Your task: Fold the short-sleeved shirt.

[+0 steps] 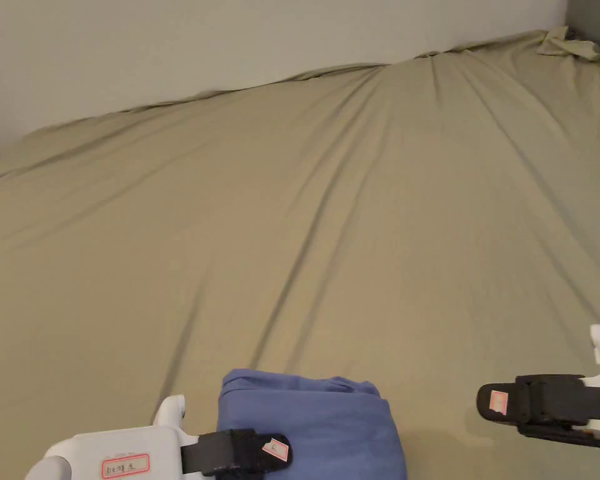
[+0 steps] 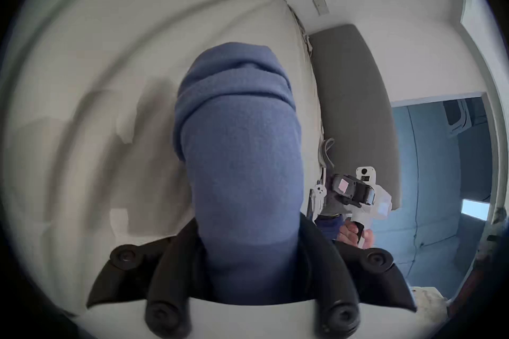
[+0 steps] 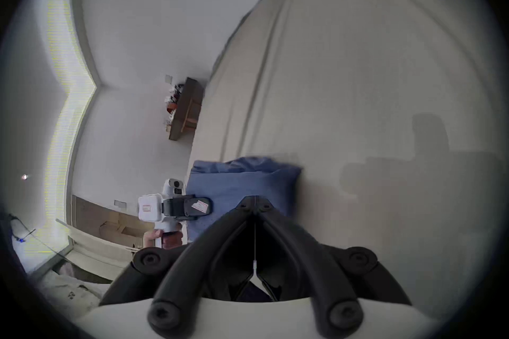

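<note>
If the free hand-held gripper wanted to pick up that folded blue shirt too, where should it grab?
Probably the shirt's near right edge, coming in from the right. That side lies open on the bed sheet; the left hand-held gripper already holds the left side, and the far end is bunched into rolled layers.

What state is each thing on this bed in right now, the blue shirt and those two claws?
Blue shirt: folded into a thick bundle, resting on the bed.
Left claw: shut on the shirt's near edge.
Right claw: shut, holding nothing, off to the shirt's right.
Bedsheet: spread out, creased.
</note>
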### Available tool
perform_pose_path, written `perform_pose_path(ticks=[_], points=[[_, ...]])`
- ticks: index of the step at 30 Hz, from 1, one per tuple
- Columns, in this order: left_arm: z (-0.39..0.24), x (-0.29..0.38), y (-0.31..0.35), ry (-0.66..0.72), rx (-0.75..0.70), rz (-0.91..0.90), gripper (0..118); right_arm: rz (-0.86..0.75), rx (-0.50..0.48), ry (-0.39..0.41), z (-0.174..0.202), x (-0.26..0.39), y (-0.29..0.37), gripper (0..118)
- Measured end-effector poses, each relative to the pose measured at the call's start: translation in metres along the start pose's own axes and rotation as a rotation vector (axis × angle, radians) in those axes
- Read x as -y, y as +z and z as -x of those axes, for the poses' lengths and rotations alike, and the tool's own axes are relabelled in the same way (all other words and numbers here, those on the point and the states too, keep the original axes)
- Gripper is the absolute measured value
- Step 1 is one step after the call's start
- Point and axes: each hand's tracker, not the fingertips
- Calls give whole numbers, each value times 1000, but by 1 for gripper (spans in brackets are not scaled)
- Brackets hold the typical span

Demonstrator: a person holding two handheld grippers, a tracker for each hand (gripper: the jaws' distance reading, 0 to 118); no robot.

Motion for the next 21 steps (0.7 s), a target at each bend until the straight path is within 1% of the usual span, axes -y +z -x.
perform_pose_path(ticks=[2,4,6,8,10,12,13,15,16,17,18,19,20,21], points=[[16,-13,54,-4,-45,-73,28,-29,17,26,5,-2,18,3],[34,-18,112,15,-94,-179,28,-59,68,55,9,-2,31,3],[62,-23,165,79,-127,-304,28,-72,111,45,8,0,36,3],[95,-21,212,180,-128,-424,28,-81,116,15,5,3,36,3],[130,-16,245,261,-144,-517,28,-87,96,-18,4,8,34,3],[163,-10,266,325,-164,-581,28,-84,99,-20,7,10,30,3],[181,-7,273,365,-169,-607,28,-79,115,-8,12,11,28,3],[212,-1,277,462,-194,-656,28,-68,172,44,23,11,25,3],[221,8,269,501,-228,-671,38,-69,195,71,29,10,23,3],[229,12,261,537,-341,-665,89,-72,213,97,35,10,23,3],[235,17,251,582,-479,-683,118,-75,230,118,40,10,23,3],[240,24,241,581,-572,-725,118,-83,247,132,37,7,25,3],[235,35,240,552,-527,-819,118,-91,261,147,40,6,26,3],[234,36,243,530,-508,-835,118,-96,272,159,45,6,26,3]])
